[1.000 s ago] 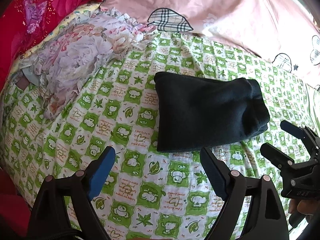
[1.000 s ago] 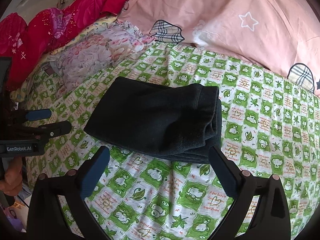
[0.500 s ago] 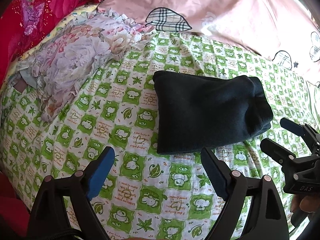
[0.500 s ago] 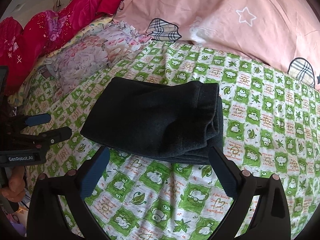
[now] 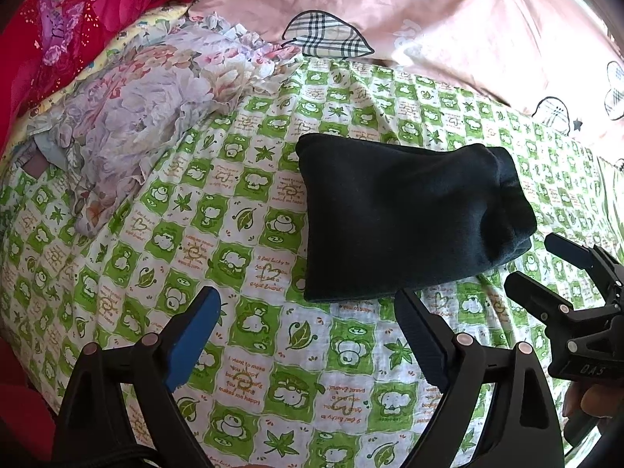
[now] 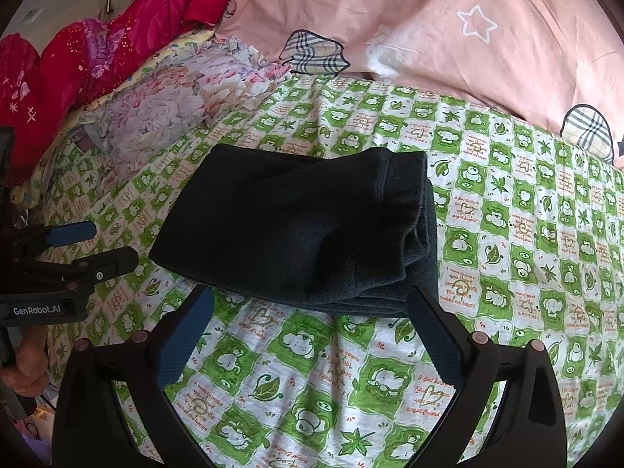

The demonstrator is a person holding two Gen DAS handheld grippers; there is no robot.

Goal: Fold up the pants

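Pants (image 5: 409, 218), dark and thick, lie folded into a compact rectangular bundle on the green-and-white checked bed sheet (image 5: 253, 351), with the layered edges stacked at the bundle's right end. Folding looks essentially finished; at most a final smoothing or squaring of that bulky end seems left for you. Your left tool (image 5: 308, 335) hovers just short of the bundle's near edge, released and holding nothing. Your right tool (image 6: 310, 331) is likewise spread wide and empty, close to the near edge. A floral cloth (image 5: 136, 124) and pink quilt (image 5: 429, 19) lie beyond. Compared with a second ago, the bundle keeps its shape, and both tools have barely shifted.
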